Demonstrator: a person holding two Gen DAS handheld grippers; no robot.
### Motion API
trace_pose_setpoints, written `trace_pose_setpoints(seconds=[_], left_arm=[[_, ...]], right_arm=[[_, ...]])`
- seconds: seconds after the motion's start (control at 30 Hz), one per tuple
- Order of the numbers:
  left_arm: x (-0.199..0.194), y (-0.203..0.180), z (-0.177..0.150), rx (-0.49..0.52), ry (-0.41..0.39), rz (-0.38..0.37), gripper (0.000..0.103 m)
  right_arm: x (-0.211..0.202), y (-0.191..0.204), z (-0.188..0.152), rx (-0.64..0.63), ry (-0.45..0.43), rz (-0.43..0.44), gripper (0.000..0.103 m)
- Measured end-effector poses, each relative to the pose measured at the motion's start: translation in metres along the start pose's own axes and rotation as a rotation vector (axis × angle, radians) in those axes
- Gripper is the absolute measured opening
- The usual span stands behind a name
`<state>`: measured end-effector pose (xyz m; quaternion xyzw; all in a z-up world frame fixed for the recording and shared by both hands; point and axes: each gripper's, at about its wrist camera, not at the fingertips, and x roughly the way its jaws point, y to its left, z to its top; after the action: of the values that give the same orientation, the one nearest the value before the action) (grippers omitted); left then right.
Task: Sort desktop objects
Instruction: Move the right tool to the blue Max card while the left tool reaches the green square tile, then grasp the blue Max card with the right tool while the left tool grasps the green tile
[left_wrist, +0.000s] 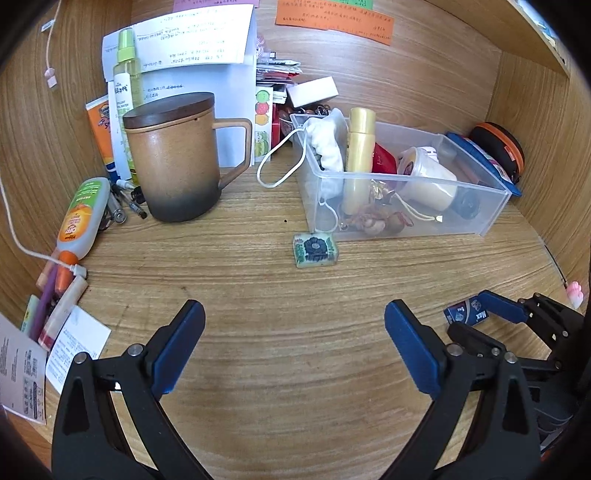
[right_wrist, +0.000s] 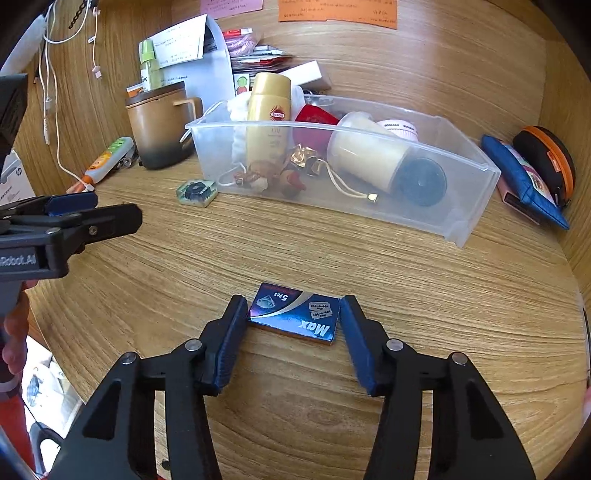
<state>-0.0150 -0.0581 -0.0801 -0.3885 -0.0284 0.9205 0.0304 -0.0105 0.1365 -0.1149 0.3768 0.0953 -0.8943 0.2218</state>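
Blade box (right_wrist: 295, 314): small flat dark-blue carton, lying flat on the desk (right_wrist: 406, 277), near front edge, well apart from the bin.
Right gripper (right_wrist: 293, 319): fingers narrowed around the box, one pad at each short end. Left pad looks to touch the box's end; right pad just at the other end, a sliver of gap may remain. Firm pinch not certain.
Key relation: box sits square between the right fingertips, long axis running pad to pad, so the closing line falls along its length. Box is thin and low on the wood; grip must catch its edges, judged likely to slip if pads ride high.
Nearer hand: right, plainly. Left gripper (left_wrist: 295, 328) hangs over bare desk, fingers wide, nothing between them; box is off to its right.
Bin (right_wrist: 476, 206): clear plastic, open top, beyond the box. Holds a gold bottle (right_wrist: 267, 118), cream jar on its side, white pouch, red item, trinkets. Judged the likely place for the box.
Tile (left_wrist: 316, 250): small green square with dark flower, on desk just in front of the bin's left corner.
Mug (left_wrist: 173, 158): brown, lidded, back left.
Writing, box: "Max", "5 Pcs", razor-blade drawing; reads upside-down from the right wrist.
Writing, bottle: "SUNCUT", "UV".
Writing, tube (left_wrist: 82, 214) at left: "OFF!", orange cap.
Writing, left gripper body: "Robot.AI", partly cut off.
Wall notes: orange and pink, script too small to read.
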Motion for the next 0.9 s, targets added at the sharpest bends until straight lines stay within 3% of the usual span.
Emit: trace_pose_setpoints(seconds=[0.43,0.6,0.67,0.9], left_arm=[[0.042,-0.013,0.032,0.032,0.083,0.023,0.098],[0.060,-0.024,0.040,0.063,0.126,0.044,0.065],[0.067,-0.026,0.041,0.064,0.140,0.053,0.058],[0.075,-0.025,0.045,0.043,0.153,0.067,0.049]], right_arm=[[-0.010,-0.027,0.021,0.067,-0.058,0.052,0.048],[-0.011,-0.034,0.029,0.065,-0.075,0.083,0.048],[-0.011,-0.036,0.032,0.064,-0.080,0.095,0.048],[-0.012,-0.043,0.037,0.054,-0.091,0.115,0.048]])
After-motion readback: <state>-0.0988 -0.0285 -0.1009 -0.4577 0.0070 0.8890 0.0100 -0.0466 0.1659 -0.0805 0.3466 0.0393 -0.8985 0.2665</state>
